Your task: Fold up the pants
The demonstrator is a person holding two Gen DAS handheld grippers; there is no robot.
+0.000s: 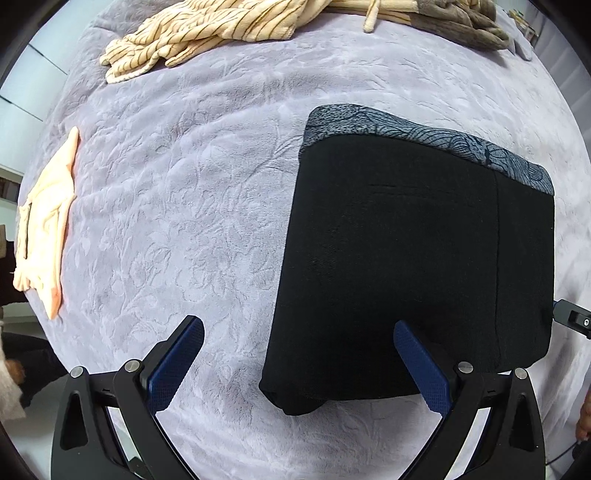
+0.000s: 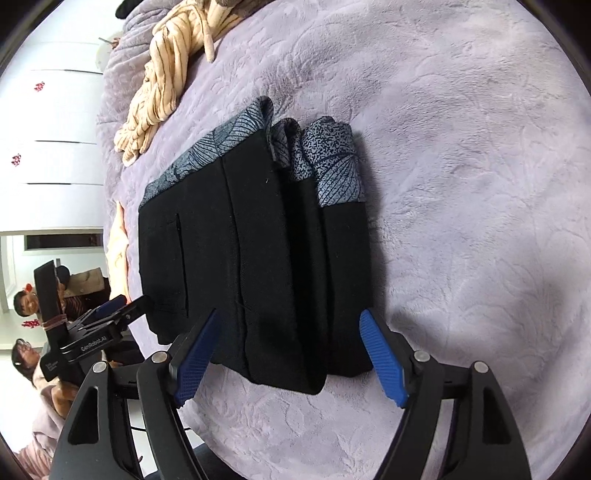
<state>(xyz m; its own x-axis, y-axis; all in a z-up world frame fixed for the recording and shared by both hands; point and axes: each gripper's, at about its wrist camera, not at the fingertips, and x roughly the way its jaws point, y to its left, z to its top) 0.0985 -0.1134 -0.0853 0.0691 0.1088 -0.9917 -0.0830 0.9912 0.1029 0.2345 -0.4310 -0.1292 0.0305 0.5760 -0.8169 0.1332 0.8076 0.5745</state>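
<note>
- Pants (image 1: 413, 258): black, folded into a compact rectangular stack, lying flat on the blanket (image 1: 192, 192).
- Grey leaf-print lining shows along the far edge of the stack in the left wrist view; in the right wrist view the same print shows at the far end, with rolled layers side by side on the right.
- A slit pocket line is visible on the top layer in both views.
- Left gripper (image 1: 299, 328): jaws spread wide, nothing between the pads. Its right finger (image 1: 421, 365) sits over the near edge of the pants; contact cannot be told. Its left finger (image 1: 177, 362) is over bare blanket, apart from the pants.
- Right gripper (image 2: 290, 321): jaws wide apart, not clamping. The near end of the pants lies between the two fingers, but the pads do not press on it.
- In the right wrist view the left gripper shows at the left edge, just beside the near left corner of the pants.
- Blanket: lilac, plush, embossed floral pattern, covers the whole work surface.
- Striped cloth (image 1: 199, 37): cream with brown stripes, crumpled at the far edge of the blanket, well apart from the pants.
- Brown cloth (image 1: 461, 22): fuzzy, at the far right edge, beside the striped cloth.
- Peach cloth (image 1: 48, 229): folded flat at the left edge of the blanket, well apart from the pants.
- People (image 2: 27, 332) seen at the left rim of the right wrist view, beyond the blanket.
</note>
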